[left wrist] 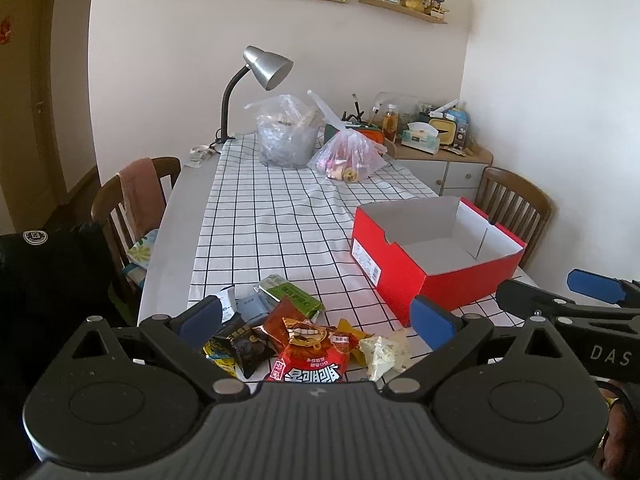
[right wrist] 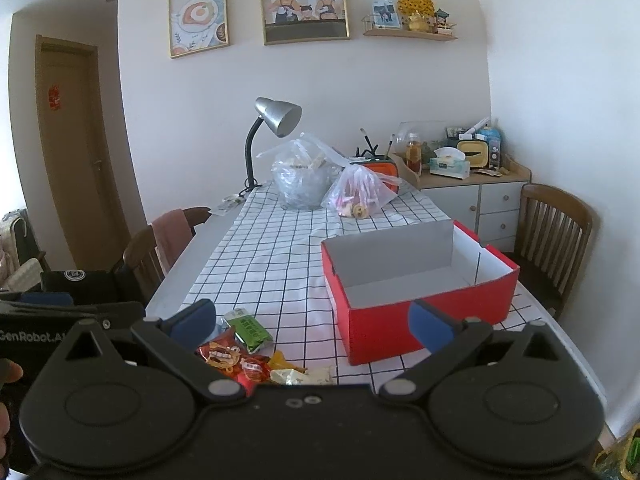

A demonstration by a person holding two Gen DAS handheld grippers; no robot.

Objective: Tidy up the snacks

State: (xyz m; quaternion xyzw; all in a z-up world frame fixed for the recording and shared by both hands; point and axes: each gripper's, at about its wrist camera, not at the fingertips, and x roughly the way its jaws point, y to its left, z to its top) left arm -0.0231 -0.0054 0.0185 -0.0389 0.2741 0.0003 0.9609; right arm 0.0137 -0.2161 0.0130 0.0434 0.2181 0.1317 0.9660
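Observation:
A pile of snack packets (left wrist: 308,340) lies on the checked cloth at the near table edge: a red packet (left wrist: 310,364), a green one (left wrist: 292,294), dark and yellow ones. It also shows in the right wrist view (right wrist: 248,354). A red cardboard box (left wrist: 436,248), open and empty with a white divider, stands to the right (right wrist: 416,280). My left gripper (left wrist: 318,316) is open above the pile, holding nothing. My right gripper (right wrist: 312,322) is open and empty, between the pile and the box; its fingers (left wrist: 596,286) show at the right of the left wrist view.
Two plastic bags (left wrist: 320,140) and a silver desk lamp (left wrist: 256,80) stand at the table's far end. Wooden chairs stand on the left (left wrist: 132,200) and right (left wrist: 516,204). A cabinet (left wrist: 444,164) with clutter is in the far corner.

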